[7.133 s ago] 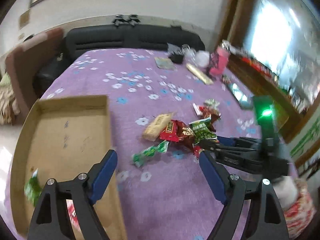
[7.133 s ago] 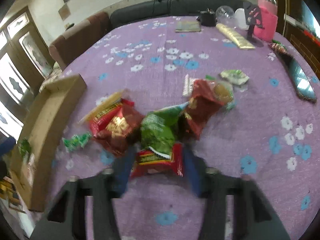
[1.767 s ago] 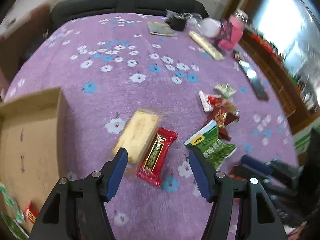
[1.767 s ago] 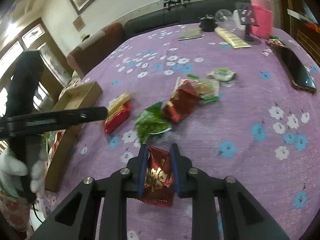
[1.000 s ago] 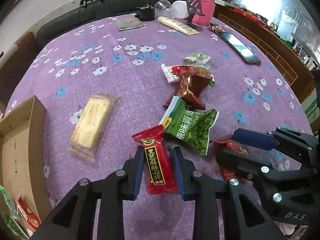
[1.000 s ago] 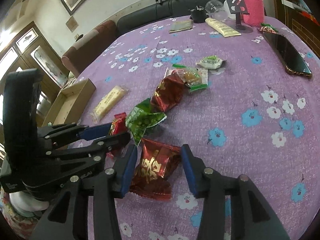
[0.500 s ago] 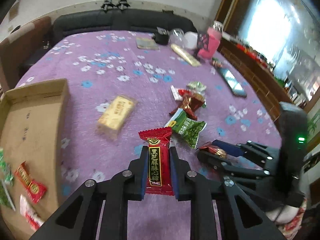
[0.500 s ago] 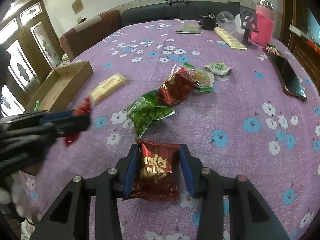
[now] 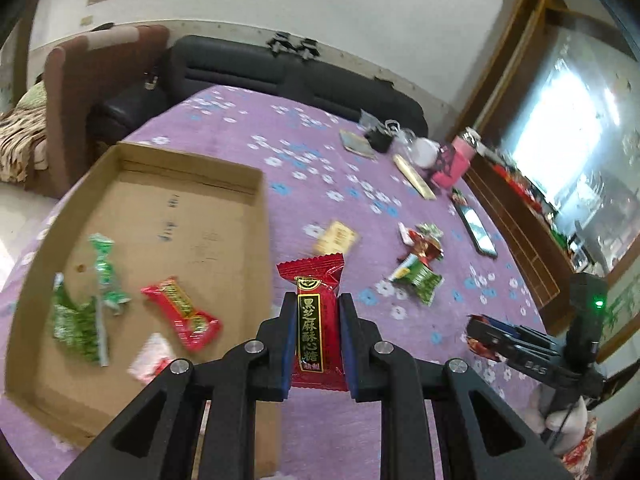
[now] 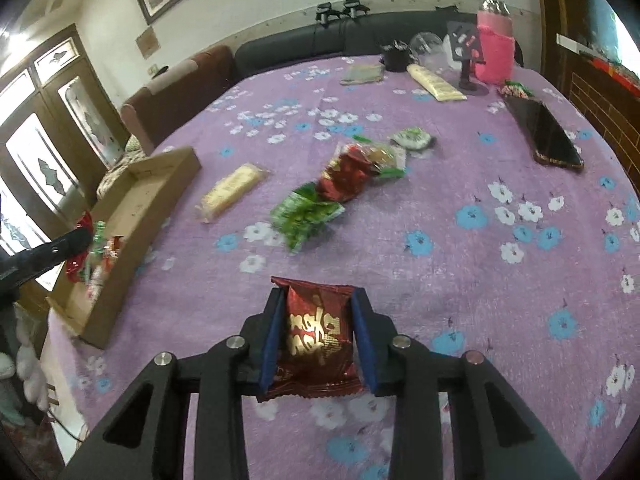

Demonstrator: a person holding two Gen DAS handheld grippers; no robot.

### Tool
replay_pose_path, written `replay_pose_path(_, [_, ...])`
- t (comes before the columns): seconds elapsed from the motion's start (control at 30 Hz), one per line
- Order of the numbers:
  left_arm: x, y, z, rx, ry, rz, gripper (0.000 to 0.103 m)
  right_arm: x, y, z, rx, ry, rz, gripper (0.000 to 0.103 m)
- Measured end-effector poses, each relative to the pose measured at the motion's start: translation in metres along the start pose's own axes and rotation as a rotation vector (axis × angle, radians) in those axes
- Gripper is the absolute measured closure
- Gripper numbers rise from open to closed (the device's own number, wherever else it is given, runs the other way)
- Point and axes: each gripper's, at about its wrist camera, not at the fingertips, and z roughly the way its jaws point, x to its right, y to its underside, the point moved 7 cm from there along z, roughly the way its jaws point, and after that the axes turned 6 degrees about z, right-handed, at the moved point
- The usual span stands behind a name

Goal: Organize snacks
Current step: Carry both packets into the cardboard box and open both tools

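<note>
My left gripper (image 9: 313, 320) is shut on a red candy bar (image 9: 313, 312) with black and gold lettering, held above the right edge of the open cardboard box (image 9: 168, 184). The box holds green packets (image 9: 80, 320), a red bar (image 9: 184, 314) and a pink-white packet (image 9: 154, 360). My right gripper (image 10: 318, 326) is shut on a dark red foil snack bag (image 10: 316, 336) above the purple cloth. Loose on the cloth lie a yellow wafer pack (image 10: 230, 190), a green pea bag (image 10: 306, 214), a red foil bag (image 10: 346, 178) and a small green-white packet (image 10: 412, 136).
A phone (image 10: 548, 138), a pink bottle (image 10: 496, 50), a phone stand (image 10: 464, 46), a long cream packet (image 10: 434, 82) and a booklet (image 10: 362, 74) lie at the table's far side. A black sofa (image 9: 280, 76) and a brown armchair (image 9: 80, 92) stand beyond the table.
My left gripper has carried the red candy bar left, from over the cloth to the box's right edge. My right gripper has closed on the dark red bag and lifted it.
</note>
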Motion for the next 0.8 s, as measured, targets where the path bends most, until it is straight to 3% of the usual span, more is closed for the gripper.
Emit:
replay_pose_path(0.2, [-0.028,-0.007,-0.025,0.051,-0.035,-0.024,0.083,-0.061,-0.016,-0.006,0.001,-0.086,-0.091,0.071])
replay_pose_path(0.43, [-0.066,-0.034,-0.043,0.072,-0.137,0.013,0.083,-0.144,-0.038,0.007,-0.009,-0.201,-0.188,0.070])
replay_pose_path(0.63, [-0.094,-0.054,-0.033,0.046,-0.197,0.037,0.083,-0.199,-0.057,0.031,-0.019,-0.250,-0.223,0.070])
replay_pose_path(0.8, [-0.117,-0.060,-0.007,-0.019,-0.223,0.044,0.083,-0.227,-0.062,0.068,-0.058,-0.235,-0.248,0.070])
